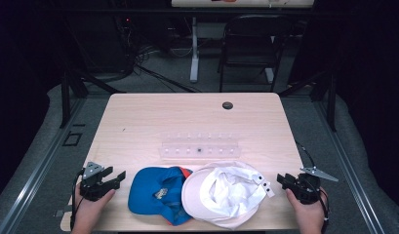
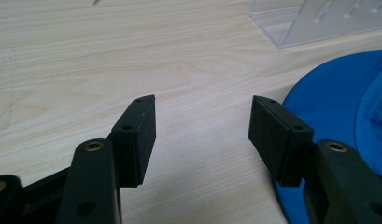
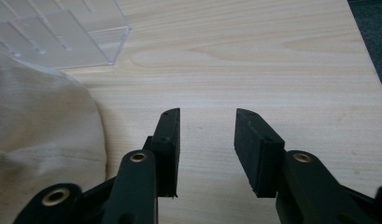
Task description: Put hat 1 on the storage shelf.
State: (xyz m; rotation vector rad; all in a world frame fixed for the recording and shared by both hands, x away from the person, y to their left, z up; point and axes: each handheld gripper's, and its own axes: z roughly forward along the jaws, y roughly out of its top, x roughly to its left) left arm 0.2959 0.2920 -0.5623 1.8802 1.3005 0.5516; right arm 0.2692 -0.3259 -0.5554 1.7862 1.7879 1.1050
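Left claw (image 1: 108, 178) sits low at the tabletop's (image 1: 153, 117) seven o'clock corner, jaws spread wide, nothing between them but bare wood. Just off its three o'clock side lies the blue cap (image 1: 158, 194), close but not touched. Right claw (image 1: 287, 181) waits at five o'clock, jaws parted about halfway and empty. At its nine o'clock rests the white cap (image 1: 226, 194), upside down, overlapping the blue one's edge. Beyond both caps, toward twelve, stands a clear rack (image 1: 199, 145).
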